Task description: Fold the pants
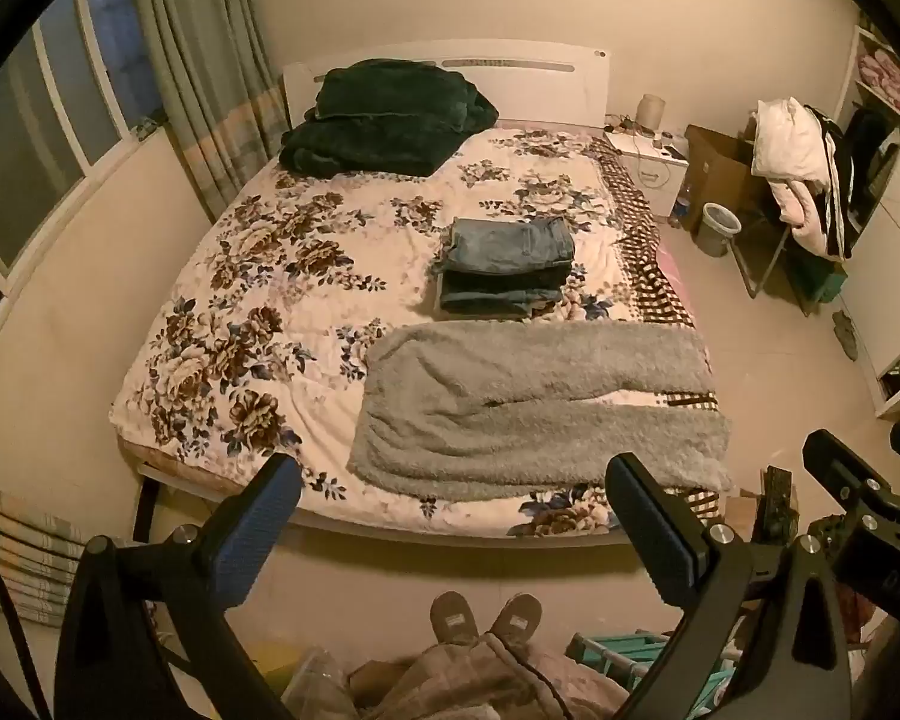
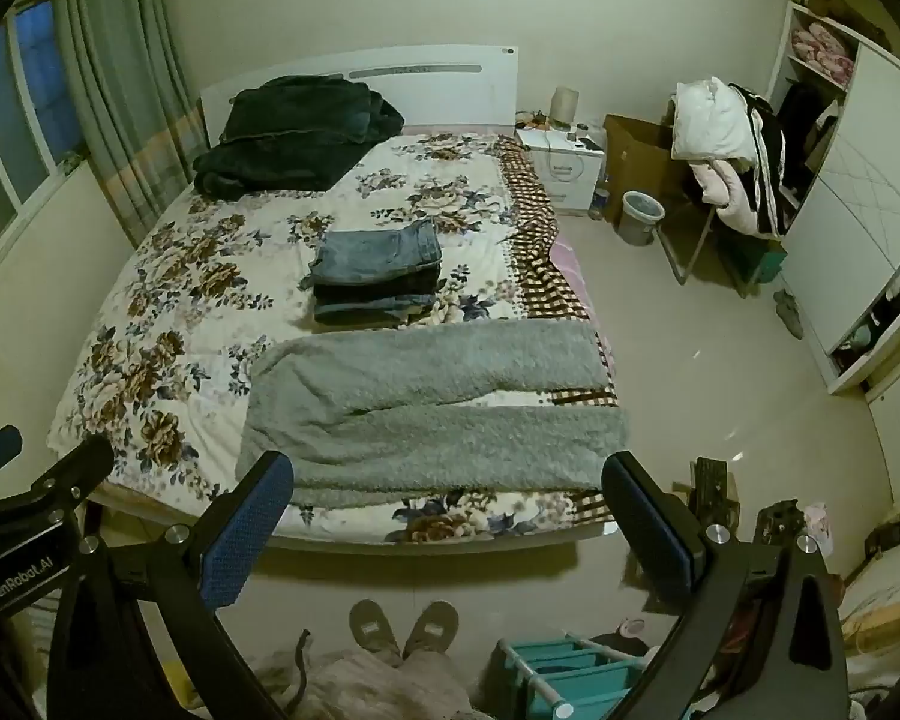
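Grey fleece pants [image 1: 528, 414] lie flat across the near end of the bed, waist to the left, legs reaching right; they also show in the right wrist view [image 2: 432, 420]. A stack of folded jeans [image 1: 507, 267] sits behind them mid-bed, and shows in the right wrist view too [image 2: 375, 273]. My left gripper [image 1: 453, 501] is open and empty, held off the bed's near edge in front of the pants. My right gripper [image 2: 447, 501] is open and empty, beside it at the same height, also short of the pants.
The bed has a floral cover [image 1: 258, 300]. A dark green blanket [image 1: 384, 120] lies by the headboard. A nightstand [image 2: 561, 171], bin [image 2: 642, 216] and clothes-laden chair [image 2: 726, 168] stand right. A teal rack [image 2: 570, 678] and my slippered feet [image 2: 405, 627] are below.
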`<state>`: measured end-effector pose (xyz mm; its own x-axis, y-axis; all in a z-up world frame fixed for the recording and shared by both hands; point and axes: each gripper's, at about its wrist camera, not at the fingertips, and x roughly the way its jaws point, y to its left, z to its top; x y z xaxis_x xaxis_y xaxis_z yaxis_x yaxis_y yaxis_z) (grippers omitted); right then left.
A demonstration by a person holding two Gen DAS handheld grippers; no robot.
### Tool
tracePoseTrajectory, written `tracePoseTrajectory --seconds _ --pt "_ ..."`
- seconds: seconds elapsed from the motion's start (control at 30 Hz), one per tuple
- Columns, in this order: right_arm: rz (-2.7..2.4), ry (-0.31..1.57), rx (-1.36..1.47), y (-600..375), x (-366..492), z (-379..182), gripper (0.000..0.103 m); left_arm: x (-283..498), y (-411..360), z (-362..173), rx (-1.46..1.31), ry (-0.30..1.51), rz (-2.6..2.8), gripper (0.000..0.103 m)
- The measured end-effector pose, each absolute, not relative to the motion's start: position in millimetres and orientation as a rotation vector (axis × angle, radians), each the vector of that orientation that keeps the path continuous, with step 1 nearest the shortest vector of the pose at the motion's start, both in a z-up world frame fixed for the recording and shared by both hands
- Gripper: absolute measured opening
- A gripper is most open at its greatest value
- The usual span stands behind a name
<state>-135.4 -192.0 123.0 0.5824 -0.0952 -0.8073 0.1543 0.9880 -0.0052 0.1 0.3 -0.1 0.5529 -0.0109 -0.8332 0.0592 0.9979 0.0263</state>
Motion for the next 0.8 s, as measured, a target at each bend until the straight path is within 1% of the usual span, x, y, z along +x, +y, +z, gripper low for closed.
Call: tracePoseTrajectory --seconds 0.43,0.8 --pt "-0.14 0.954 0.06 -186.2 -132.5 126.4 0.103 -0.2 1.5 -2.6 0.059 0.982 -0.035 0.103" --pt "-0.133 0.953 0.059 -184.3 -134.0 116.2 0.103 0.5 -0.1 2.2 0.067 0.975 -0.042 0.103"
